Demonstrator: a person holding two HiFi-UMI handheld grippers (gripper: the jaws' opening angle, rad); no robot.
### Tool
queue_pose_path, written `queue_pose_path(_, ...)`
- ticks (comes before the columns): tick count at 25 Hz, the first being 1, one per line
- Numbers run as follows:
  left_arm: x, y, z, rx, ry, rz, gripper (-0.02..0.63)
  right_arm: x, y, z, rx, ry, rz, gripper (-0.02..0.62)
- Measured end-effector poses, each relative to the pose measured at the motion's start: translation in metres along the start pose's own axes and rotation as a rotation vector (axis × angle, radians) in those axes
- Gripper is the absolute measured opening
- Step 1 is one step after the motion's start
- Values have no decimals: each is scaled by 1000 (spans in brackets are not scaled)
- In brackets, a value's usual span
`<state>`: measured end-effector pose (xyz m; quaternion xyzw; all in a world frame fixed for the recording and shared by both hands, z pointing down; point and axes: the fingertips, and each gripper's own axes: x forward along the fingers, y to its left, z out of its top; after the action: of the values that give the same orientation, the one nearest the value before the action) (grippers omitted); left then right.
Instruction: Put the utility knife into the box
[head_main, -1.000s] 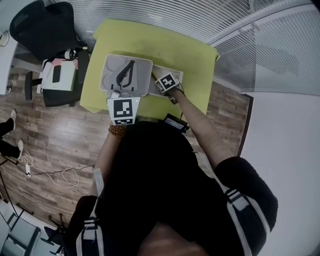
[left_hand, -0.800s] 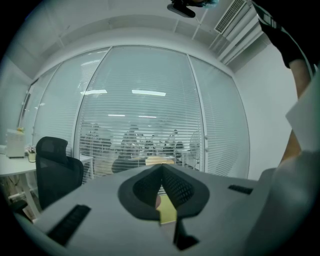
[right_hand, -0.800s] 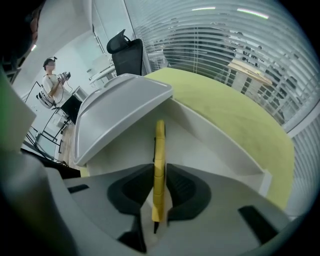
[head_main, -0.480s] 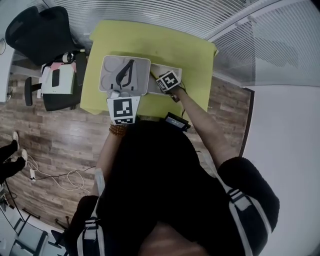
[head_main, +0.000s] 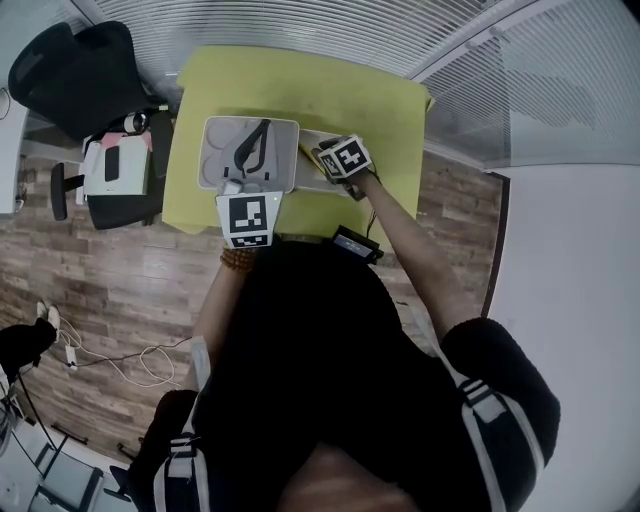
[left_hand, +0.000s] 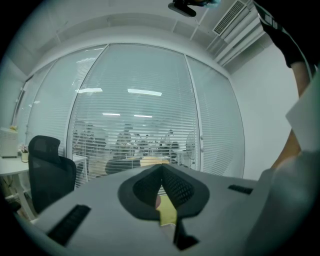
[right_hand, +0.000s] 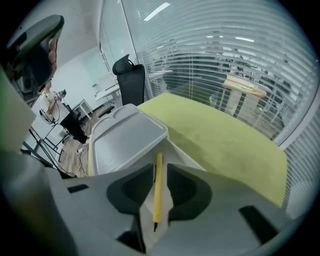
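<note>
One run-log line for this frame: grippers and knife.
left hand-held gripper: shut, empty | right hand-held gripper: shut on slim yellow utility knife | grey plastic box: knife not yet inside

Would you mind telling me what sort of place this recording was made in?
Most likely an office: a black swivel chair stands near the yellow-green table, glass walls with slatted blinds enclose the room, and there is a ceiling air vent.
</note>
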<state>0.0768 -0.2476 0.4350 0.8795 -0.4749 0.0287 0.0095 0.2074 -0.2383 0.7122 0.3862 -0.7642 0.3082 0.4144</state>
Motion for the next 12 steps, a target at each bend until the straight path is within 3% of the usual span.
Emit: queue_pose_path(12,3,-1,4,2,-5,0,11,-60,-6,69,-49,-216,-15,74)
